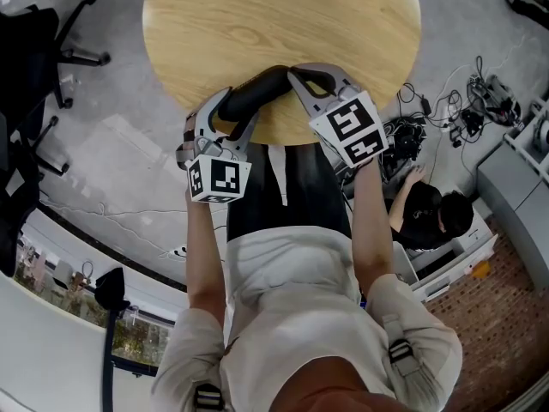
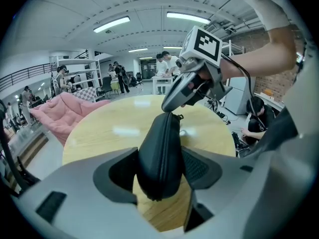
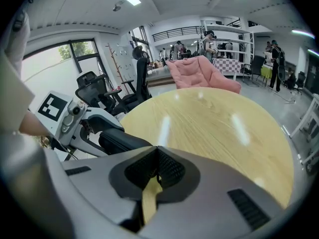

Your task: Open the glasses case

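The black zipped glasses case (image 1: 257, 93) hangs over the near edge of the round wooden table (image 1: 283, 15). My left gripper (image 1: 233, 112) grips its near end; in the left gripper view the case (image 2: 159, 158) stands on edge, pressed between both pads, zipper facing me. My right gripper (image 1: 292, 72) is shut at the case's far end. In the left gripper view the right gripper's tip (image 2: 169, 106) meets the zipper's end. In the right gripper view its pads (image 3: 157, 151) are together with a small dark tab pinched low between them, and the case (image 3: 122, 141) lies just left.
Black office chairs (image 1: 51, 50) stand to the left on the floor. A person (image 1: 437, 217) sits low at the right beside cables (image 1: 463, 110). A pink beanbag (image 3: 199, 73) lies beyond the table's far side, with people and shelves further back.
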`<state>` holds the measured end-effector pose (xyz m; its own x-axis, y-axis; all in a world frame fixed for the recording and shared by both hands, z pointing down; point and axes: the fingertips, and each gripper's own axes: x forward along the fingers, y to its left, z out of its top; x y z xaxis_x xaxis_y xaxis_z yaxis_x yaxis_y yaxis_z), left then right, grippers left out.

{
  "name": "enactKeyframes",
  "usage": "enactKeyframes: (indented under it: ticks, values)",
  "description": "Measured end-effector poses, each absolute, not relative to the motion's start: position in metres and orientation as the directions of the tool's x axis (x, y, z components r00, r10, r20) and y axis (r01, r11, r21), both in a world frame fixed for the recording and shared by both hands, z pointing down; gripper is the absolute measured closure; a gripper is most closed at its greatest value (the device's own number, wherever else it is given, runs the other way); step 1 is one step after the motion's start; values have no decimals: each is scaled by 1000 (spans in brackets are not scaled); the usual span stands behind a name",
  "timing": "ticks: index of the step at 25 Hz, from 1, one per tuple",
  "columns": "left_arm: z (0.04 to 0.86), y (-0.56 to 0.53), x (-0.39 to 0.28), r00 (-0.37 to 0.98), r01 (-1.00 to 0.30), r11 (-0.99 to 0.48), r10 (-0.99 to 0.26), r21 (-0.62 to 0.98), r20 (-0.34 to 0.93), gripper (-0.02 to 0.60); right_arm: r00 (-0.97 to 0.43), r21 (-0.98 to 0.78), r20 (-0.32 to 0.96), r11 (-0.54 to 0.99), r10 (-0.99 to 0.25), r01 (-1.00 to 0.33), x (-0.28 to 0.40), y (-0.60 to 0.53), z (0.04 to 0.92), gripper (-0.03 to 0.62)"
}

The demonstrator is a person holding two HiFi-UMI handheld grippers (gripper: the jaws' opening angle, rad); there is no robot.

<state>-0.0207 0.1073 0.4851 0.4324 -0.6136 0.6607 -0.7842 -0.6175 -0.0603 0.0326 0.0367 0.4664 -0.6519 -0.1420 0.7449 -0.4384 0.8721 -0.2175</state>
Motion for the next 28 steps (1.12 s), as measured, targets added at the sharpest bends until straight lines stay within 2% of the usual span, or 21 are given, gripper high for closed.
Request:
enactKeyframes:
  ticks: [16, 20, 24, 28]
  values:
    - [492, 109, -23, 435, -798, -603, -593, -16, 678, 302, -692, -326, 710, 809, -132, -489, 39, 23, 485, 576]
    - [493, 109, -25, 429, -802, -598, -587, -11, 687, 302, -675, -232, 707, 833, -210, -503, 37, 20, 481, 557]
    - [492, 105, -23, 420, -826, -563, -603, 11, 678, 301, -671, -198, 687, 816, -279, -543, 39, 20, 466, 492]
    - [493, 101, -19, 391, -862, -506, -627, 29, 674, 301, -658, -174, 677, 796, -331, -580, 45, 27, 455, 511]
